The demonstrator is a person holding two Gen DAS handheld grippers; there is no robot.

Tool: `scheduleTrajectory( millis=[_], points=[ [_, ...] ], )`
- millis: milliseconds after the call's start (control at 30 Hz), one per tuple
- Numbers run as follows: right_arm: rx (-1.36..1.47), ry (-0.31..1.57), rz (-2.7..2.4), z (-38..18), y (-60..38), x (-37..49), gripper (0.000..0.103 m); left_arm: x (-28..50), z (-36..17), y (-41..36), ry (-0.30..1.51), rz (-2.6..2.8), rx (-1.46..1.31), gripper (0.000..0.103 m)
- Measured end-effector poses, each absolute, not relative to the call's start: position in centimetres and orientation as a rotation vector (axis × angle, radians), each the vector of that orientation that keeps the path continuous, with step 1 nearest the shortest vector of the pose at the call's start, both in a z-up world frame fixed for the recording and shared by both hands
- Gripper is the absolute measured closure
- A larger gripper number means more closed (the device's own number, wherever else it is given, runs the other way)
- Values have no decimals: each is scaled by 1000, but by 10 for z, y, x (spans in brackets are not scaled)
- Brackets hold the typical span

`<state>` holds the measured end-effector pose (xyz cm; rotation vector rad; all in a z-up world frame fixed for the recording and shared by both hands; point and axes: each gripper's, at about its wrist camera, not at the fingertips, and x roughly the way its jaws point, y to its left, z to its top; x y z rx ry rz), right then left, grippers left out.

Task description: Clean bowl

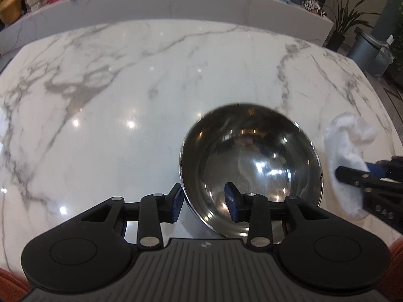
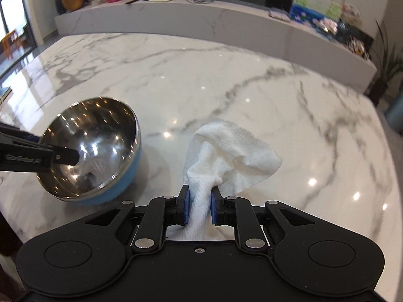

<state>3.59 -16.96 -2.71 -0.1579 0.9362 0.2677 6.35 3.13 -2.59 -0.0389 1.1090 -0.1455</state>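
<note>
Right, bowl point(image 1: 252, 166): steel inside, blue outside, tilted on marble table point(image 1: 126, 88)
Left gripper point(image 1: 205, 202): fingers spread, one each side of bowl's near rim; can't tell if pads touch it
Right gripper point(image 2: 200, 206): fingers pinching white paper towel point(image 2: 226, 146), just right of bowl

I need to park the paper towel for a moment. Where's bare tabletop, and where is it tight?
Bare marble table lies right of the paper towel out to the table's edge, and beyond the bowl toward the far edge. Left of the bowl is bare too. Tight spot: between bowl and towel, where left tongs straddle the rim and right tongs hold the towel.
</note>
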Motion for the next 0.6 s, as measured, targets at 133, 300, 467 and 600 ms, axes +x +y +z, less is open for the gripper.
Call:
scheduleTrajectory(
  millis=[133, 300, 467, 600],
  points=[
    [-115, 908, 253, -42, -174, 31, 88, 61, -28, 30, 1120, -139, -55, 70],
    [-78, 854, 236, -51, -179, 25, 76, 59, -30, 31, 1133, -130, -88, 70],
    [-54, 765, 211, -51, -179, 9, 51, 57, -31, 31, 1132, -130, -98, 70],
    [-87, 705, 90, -52, -174, -7, 51, 56, -31, 32, 1126, -128, -116, 70]
  ],
)
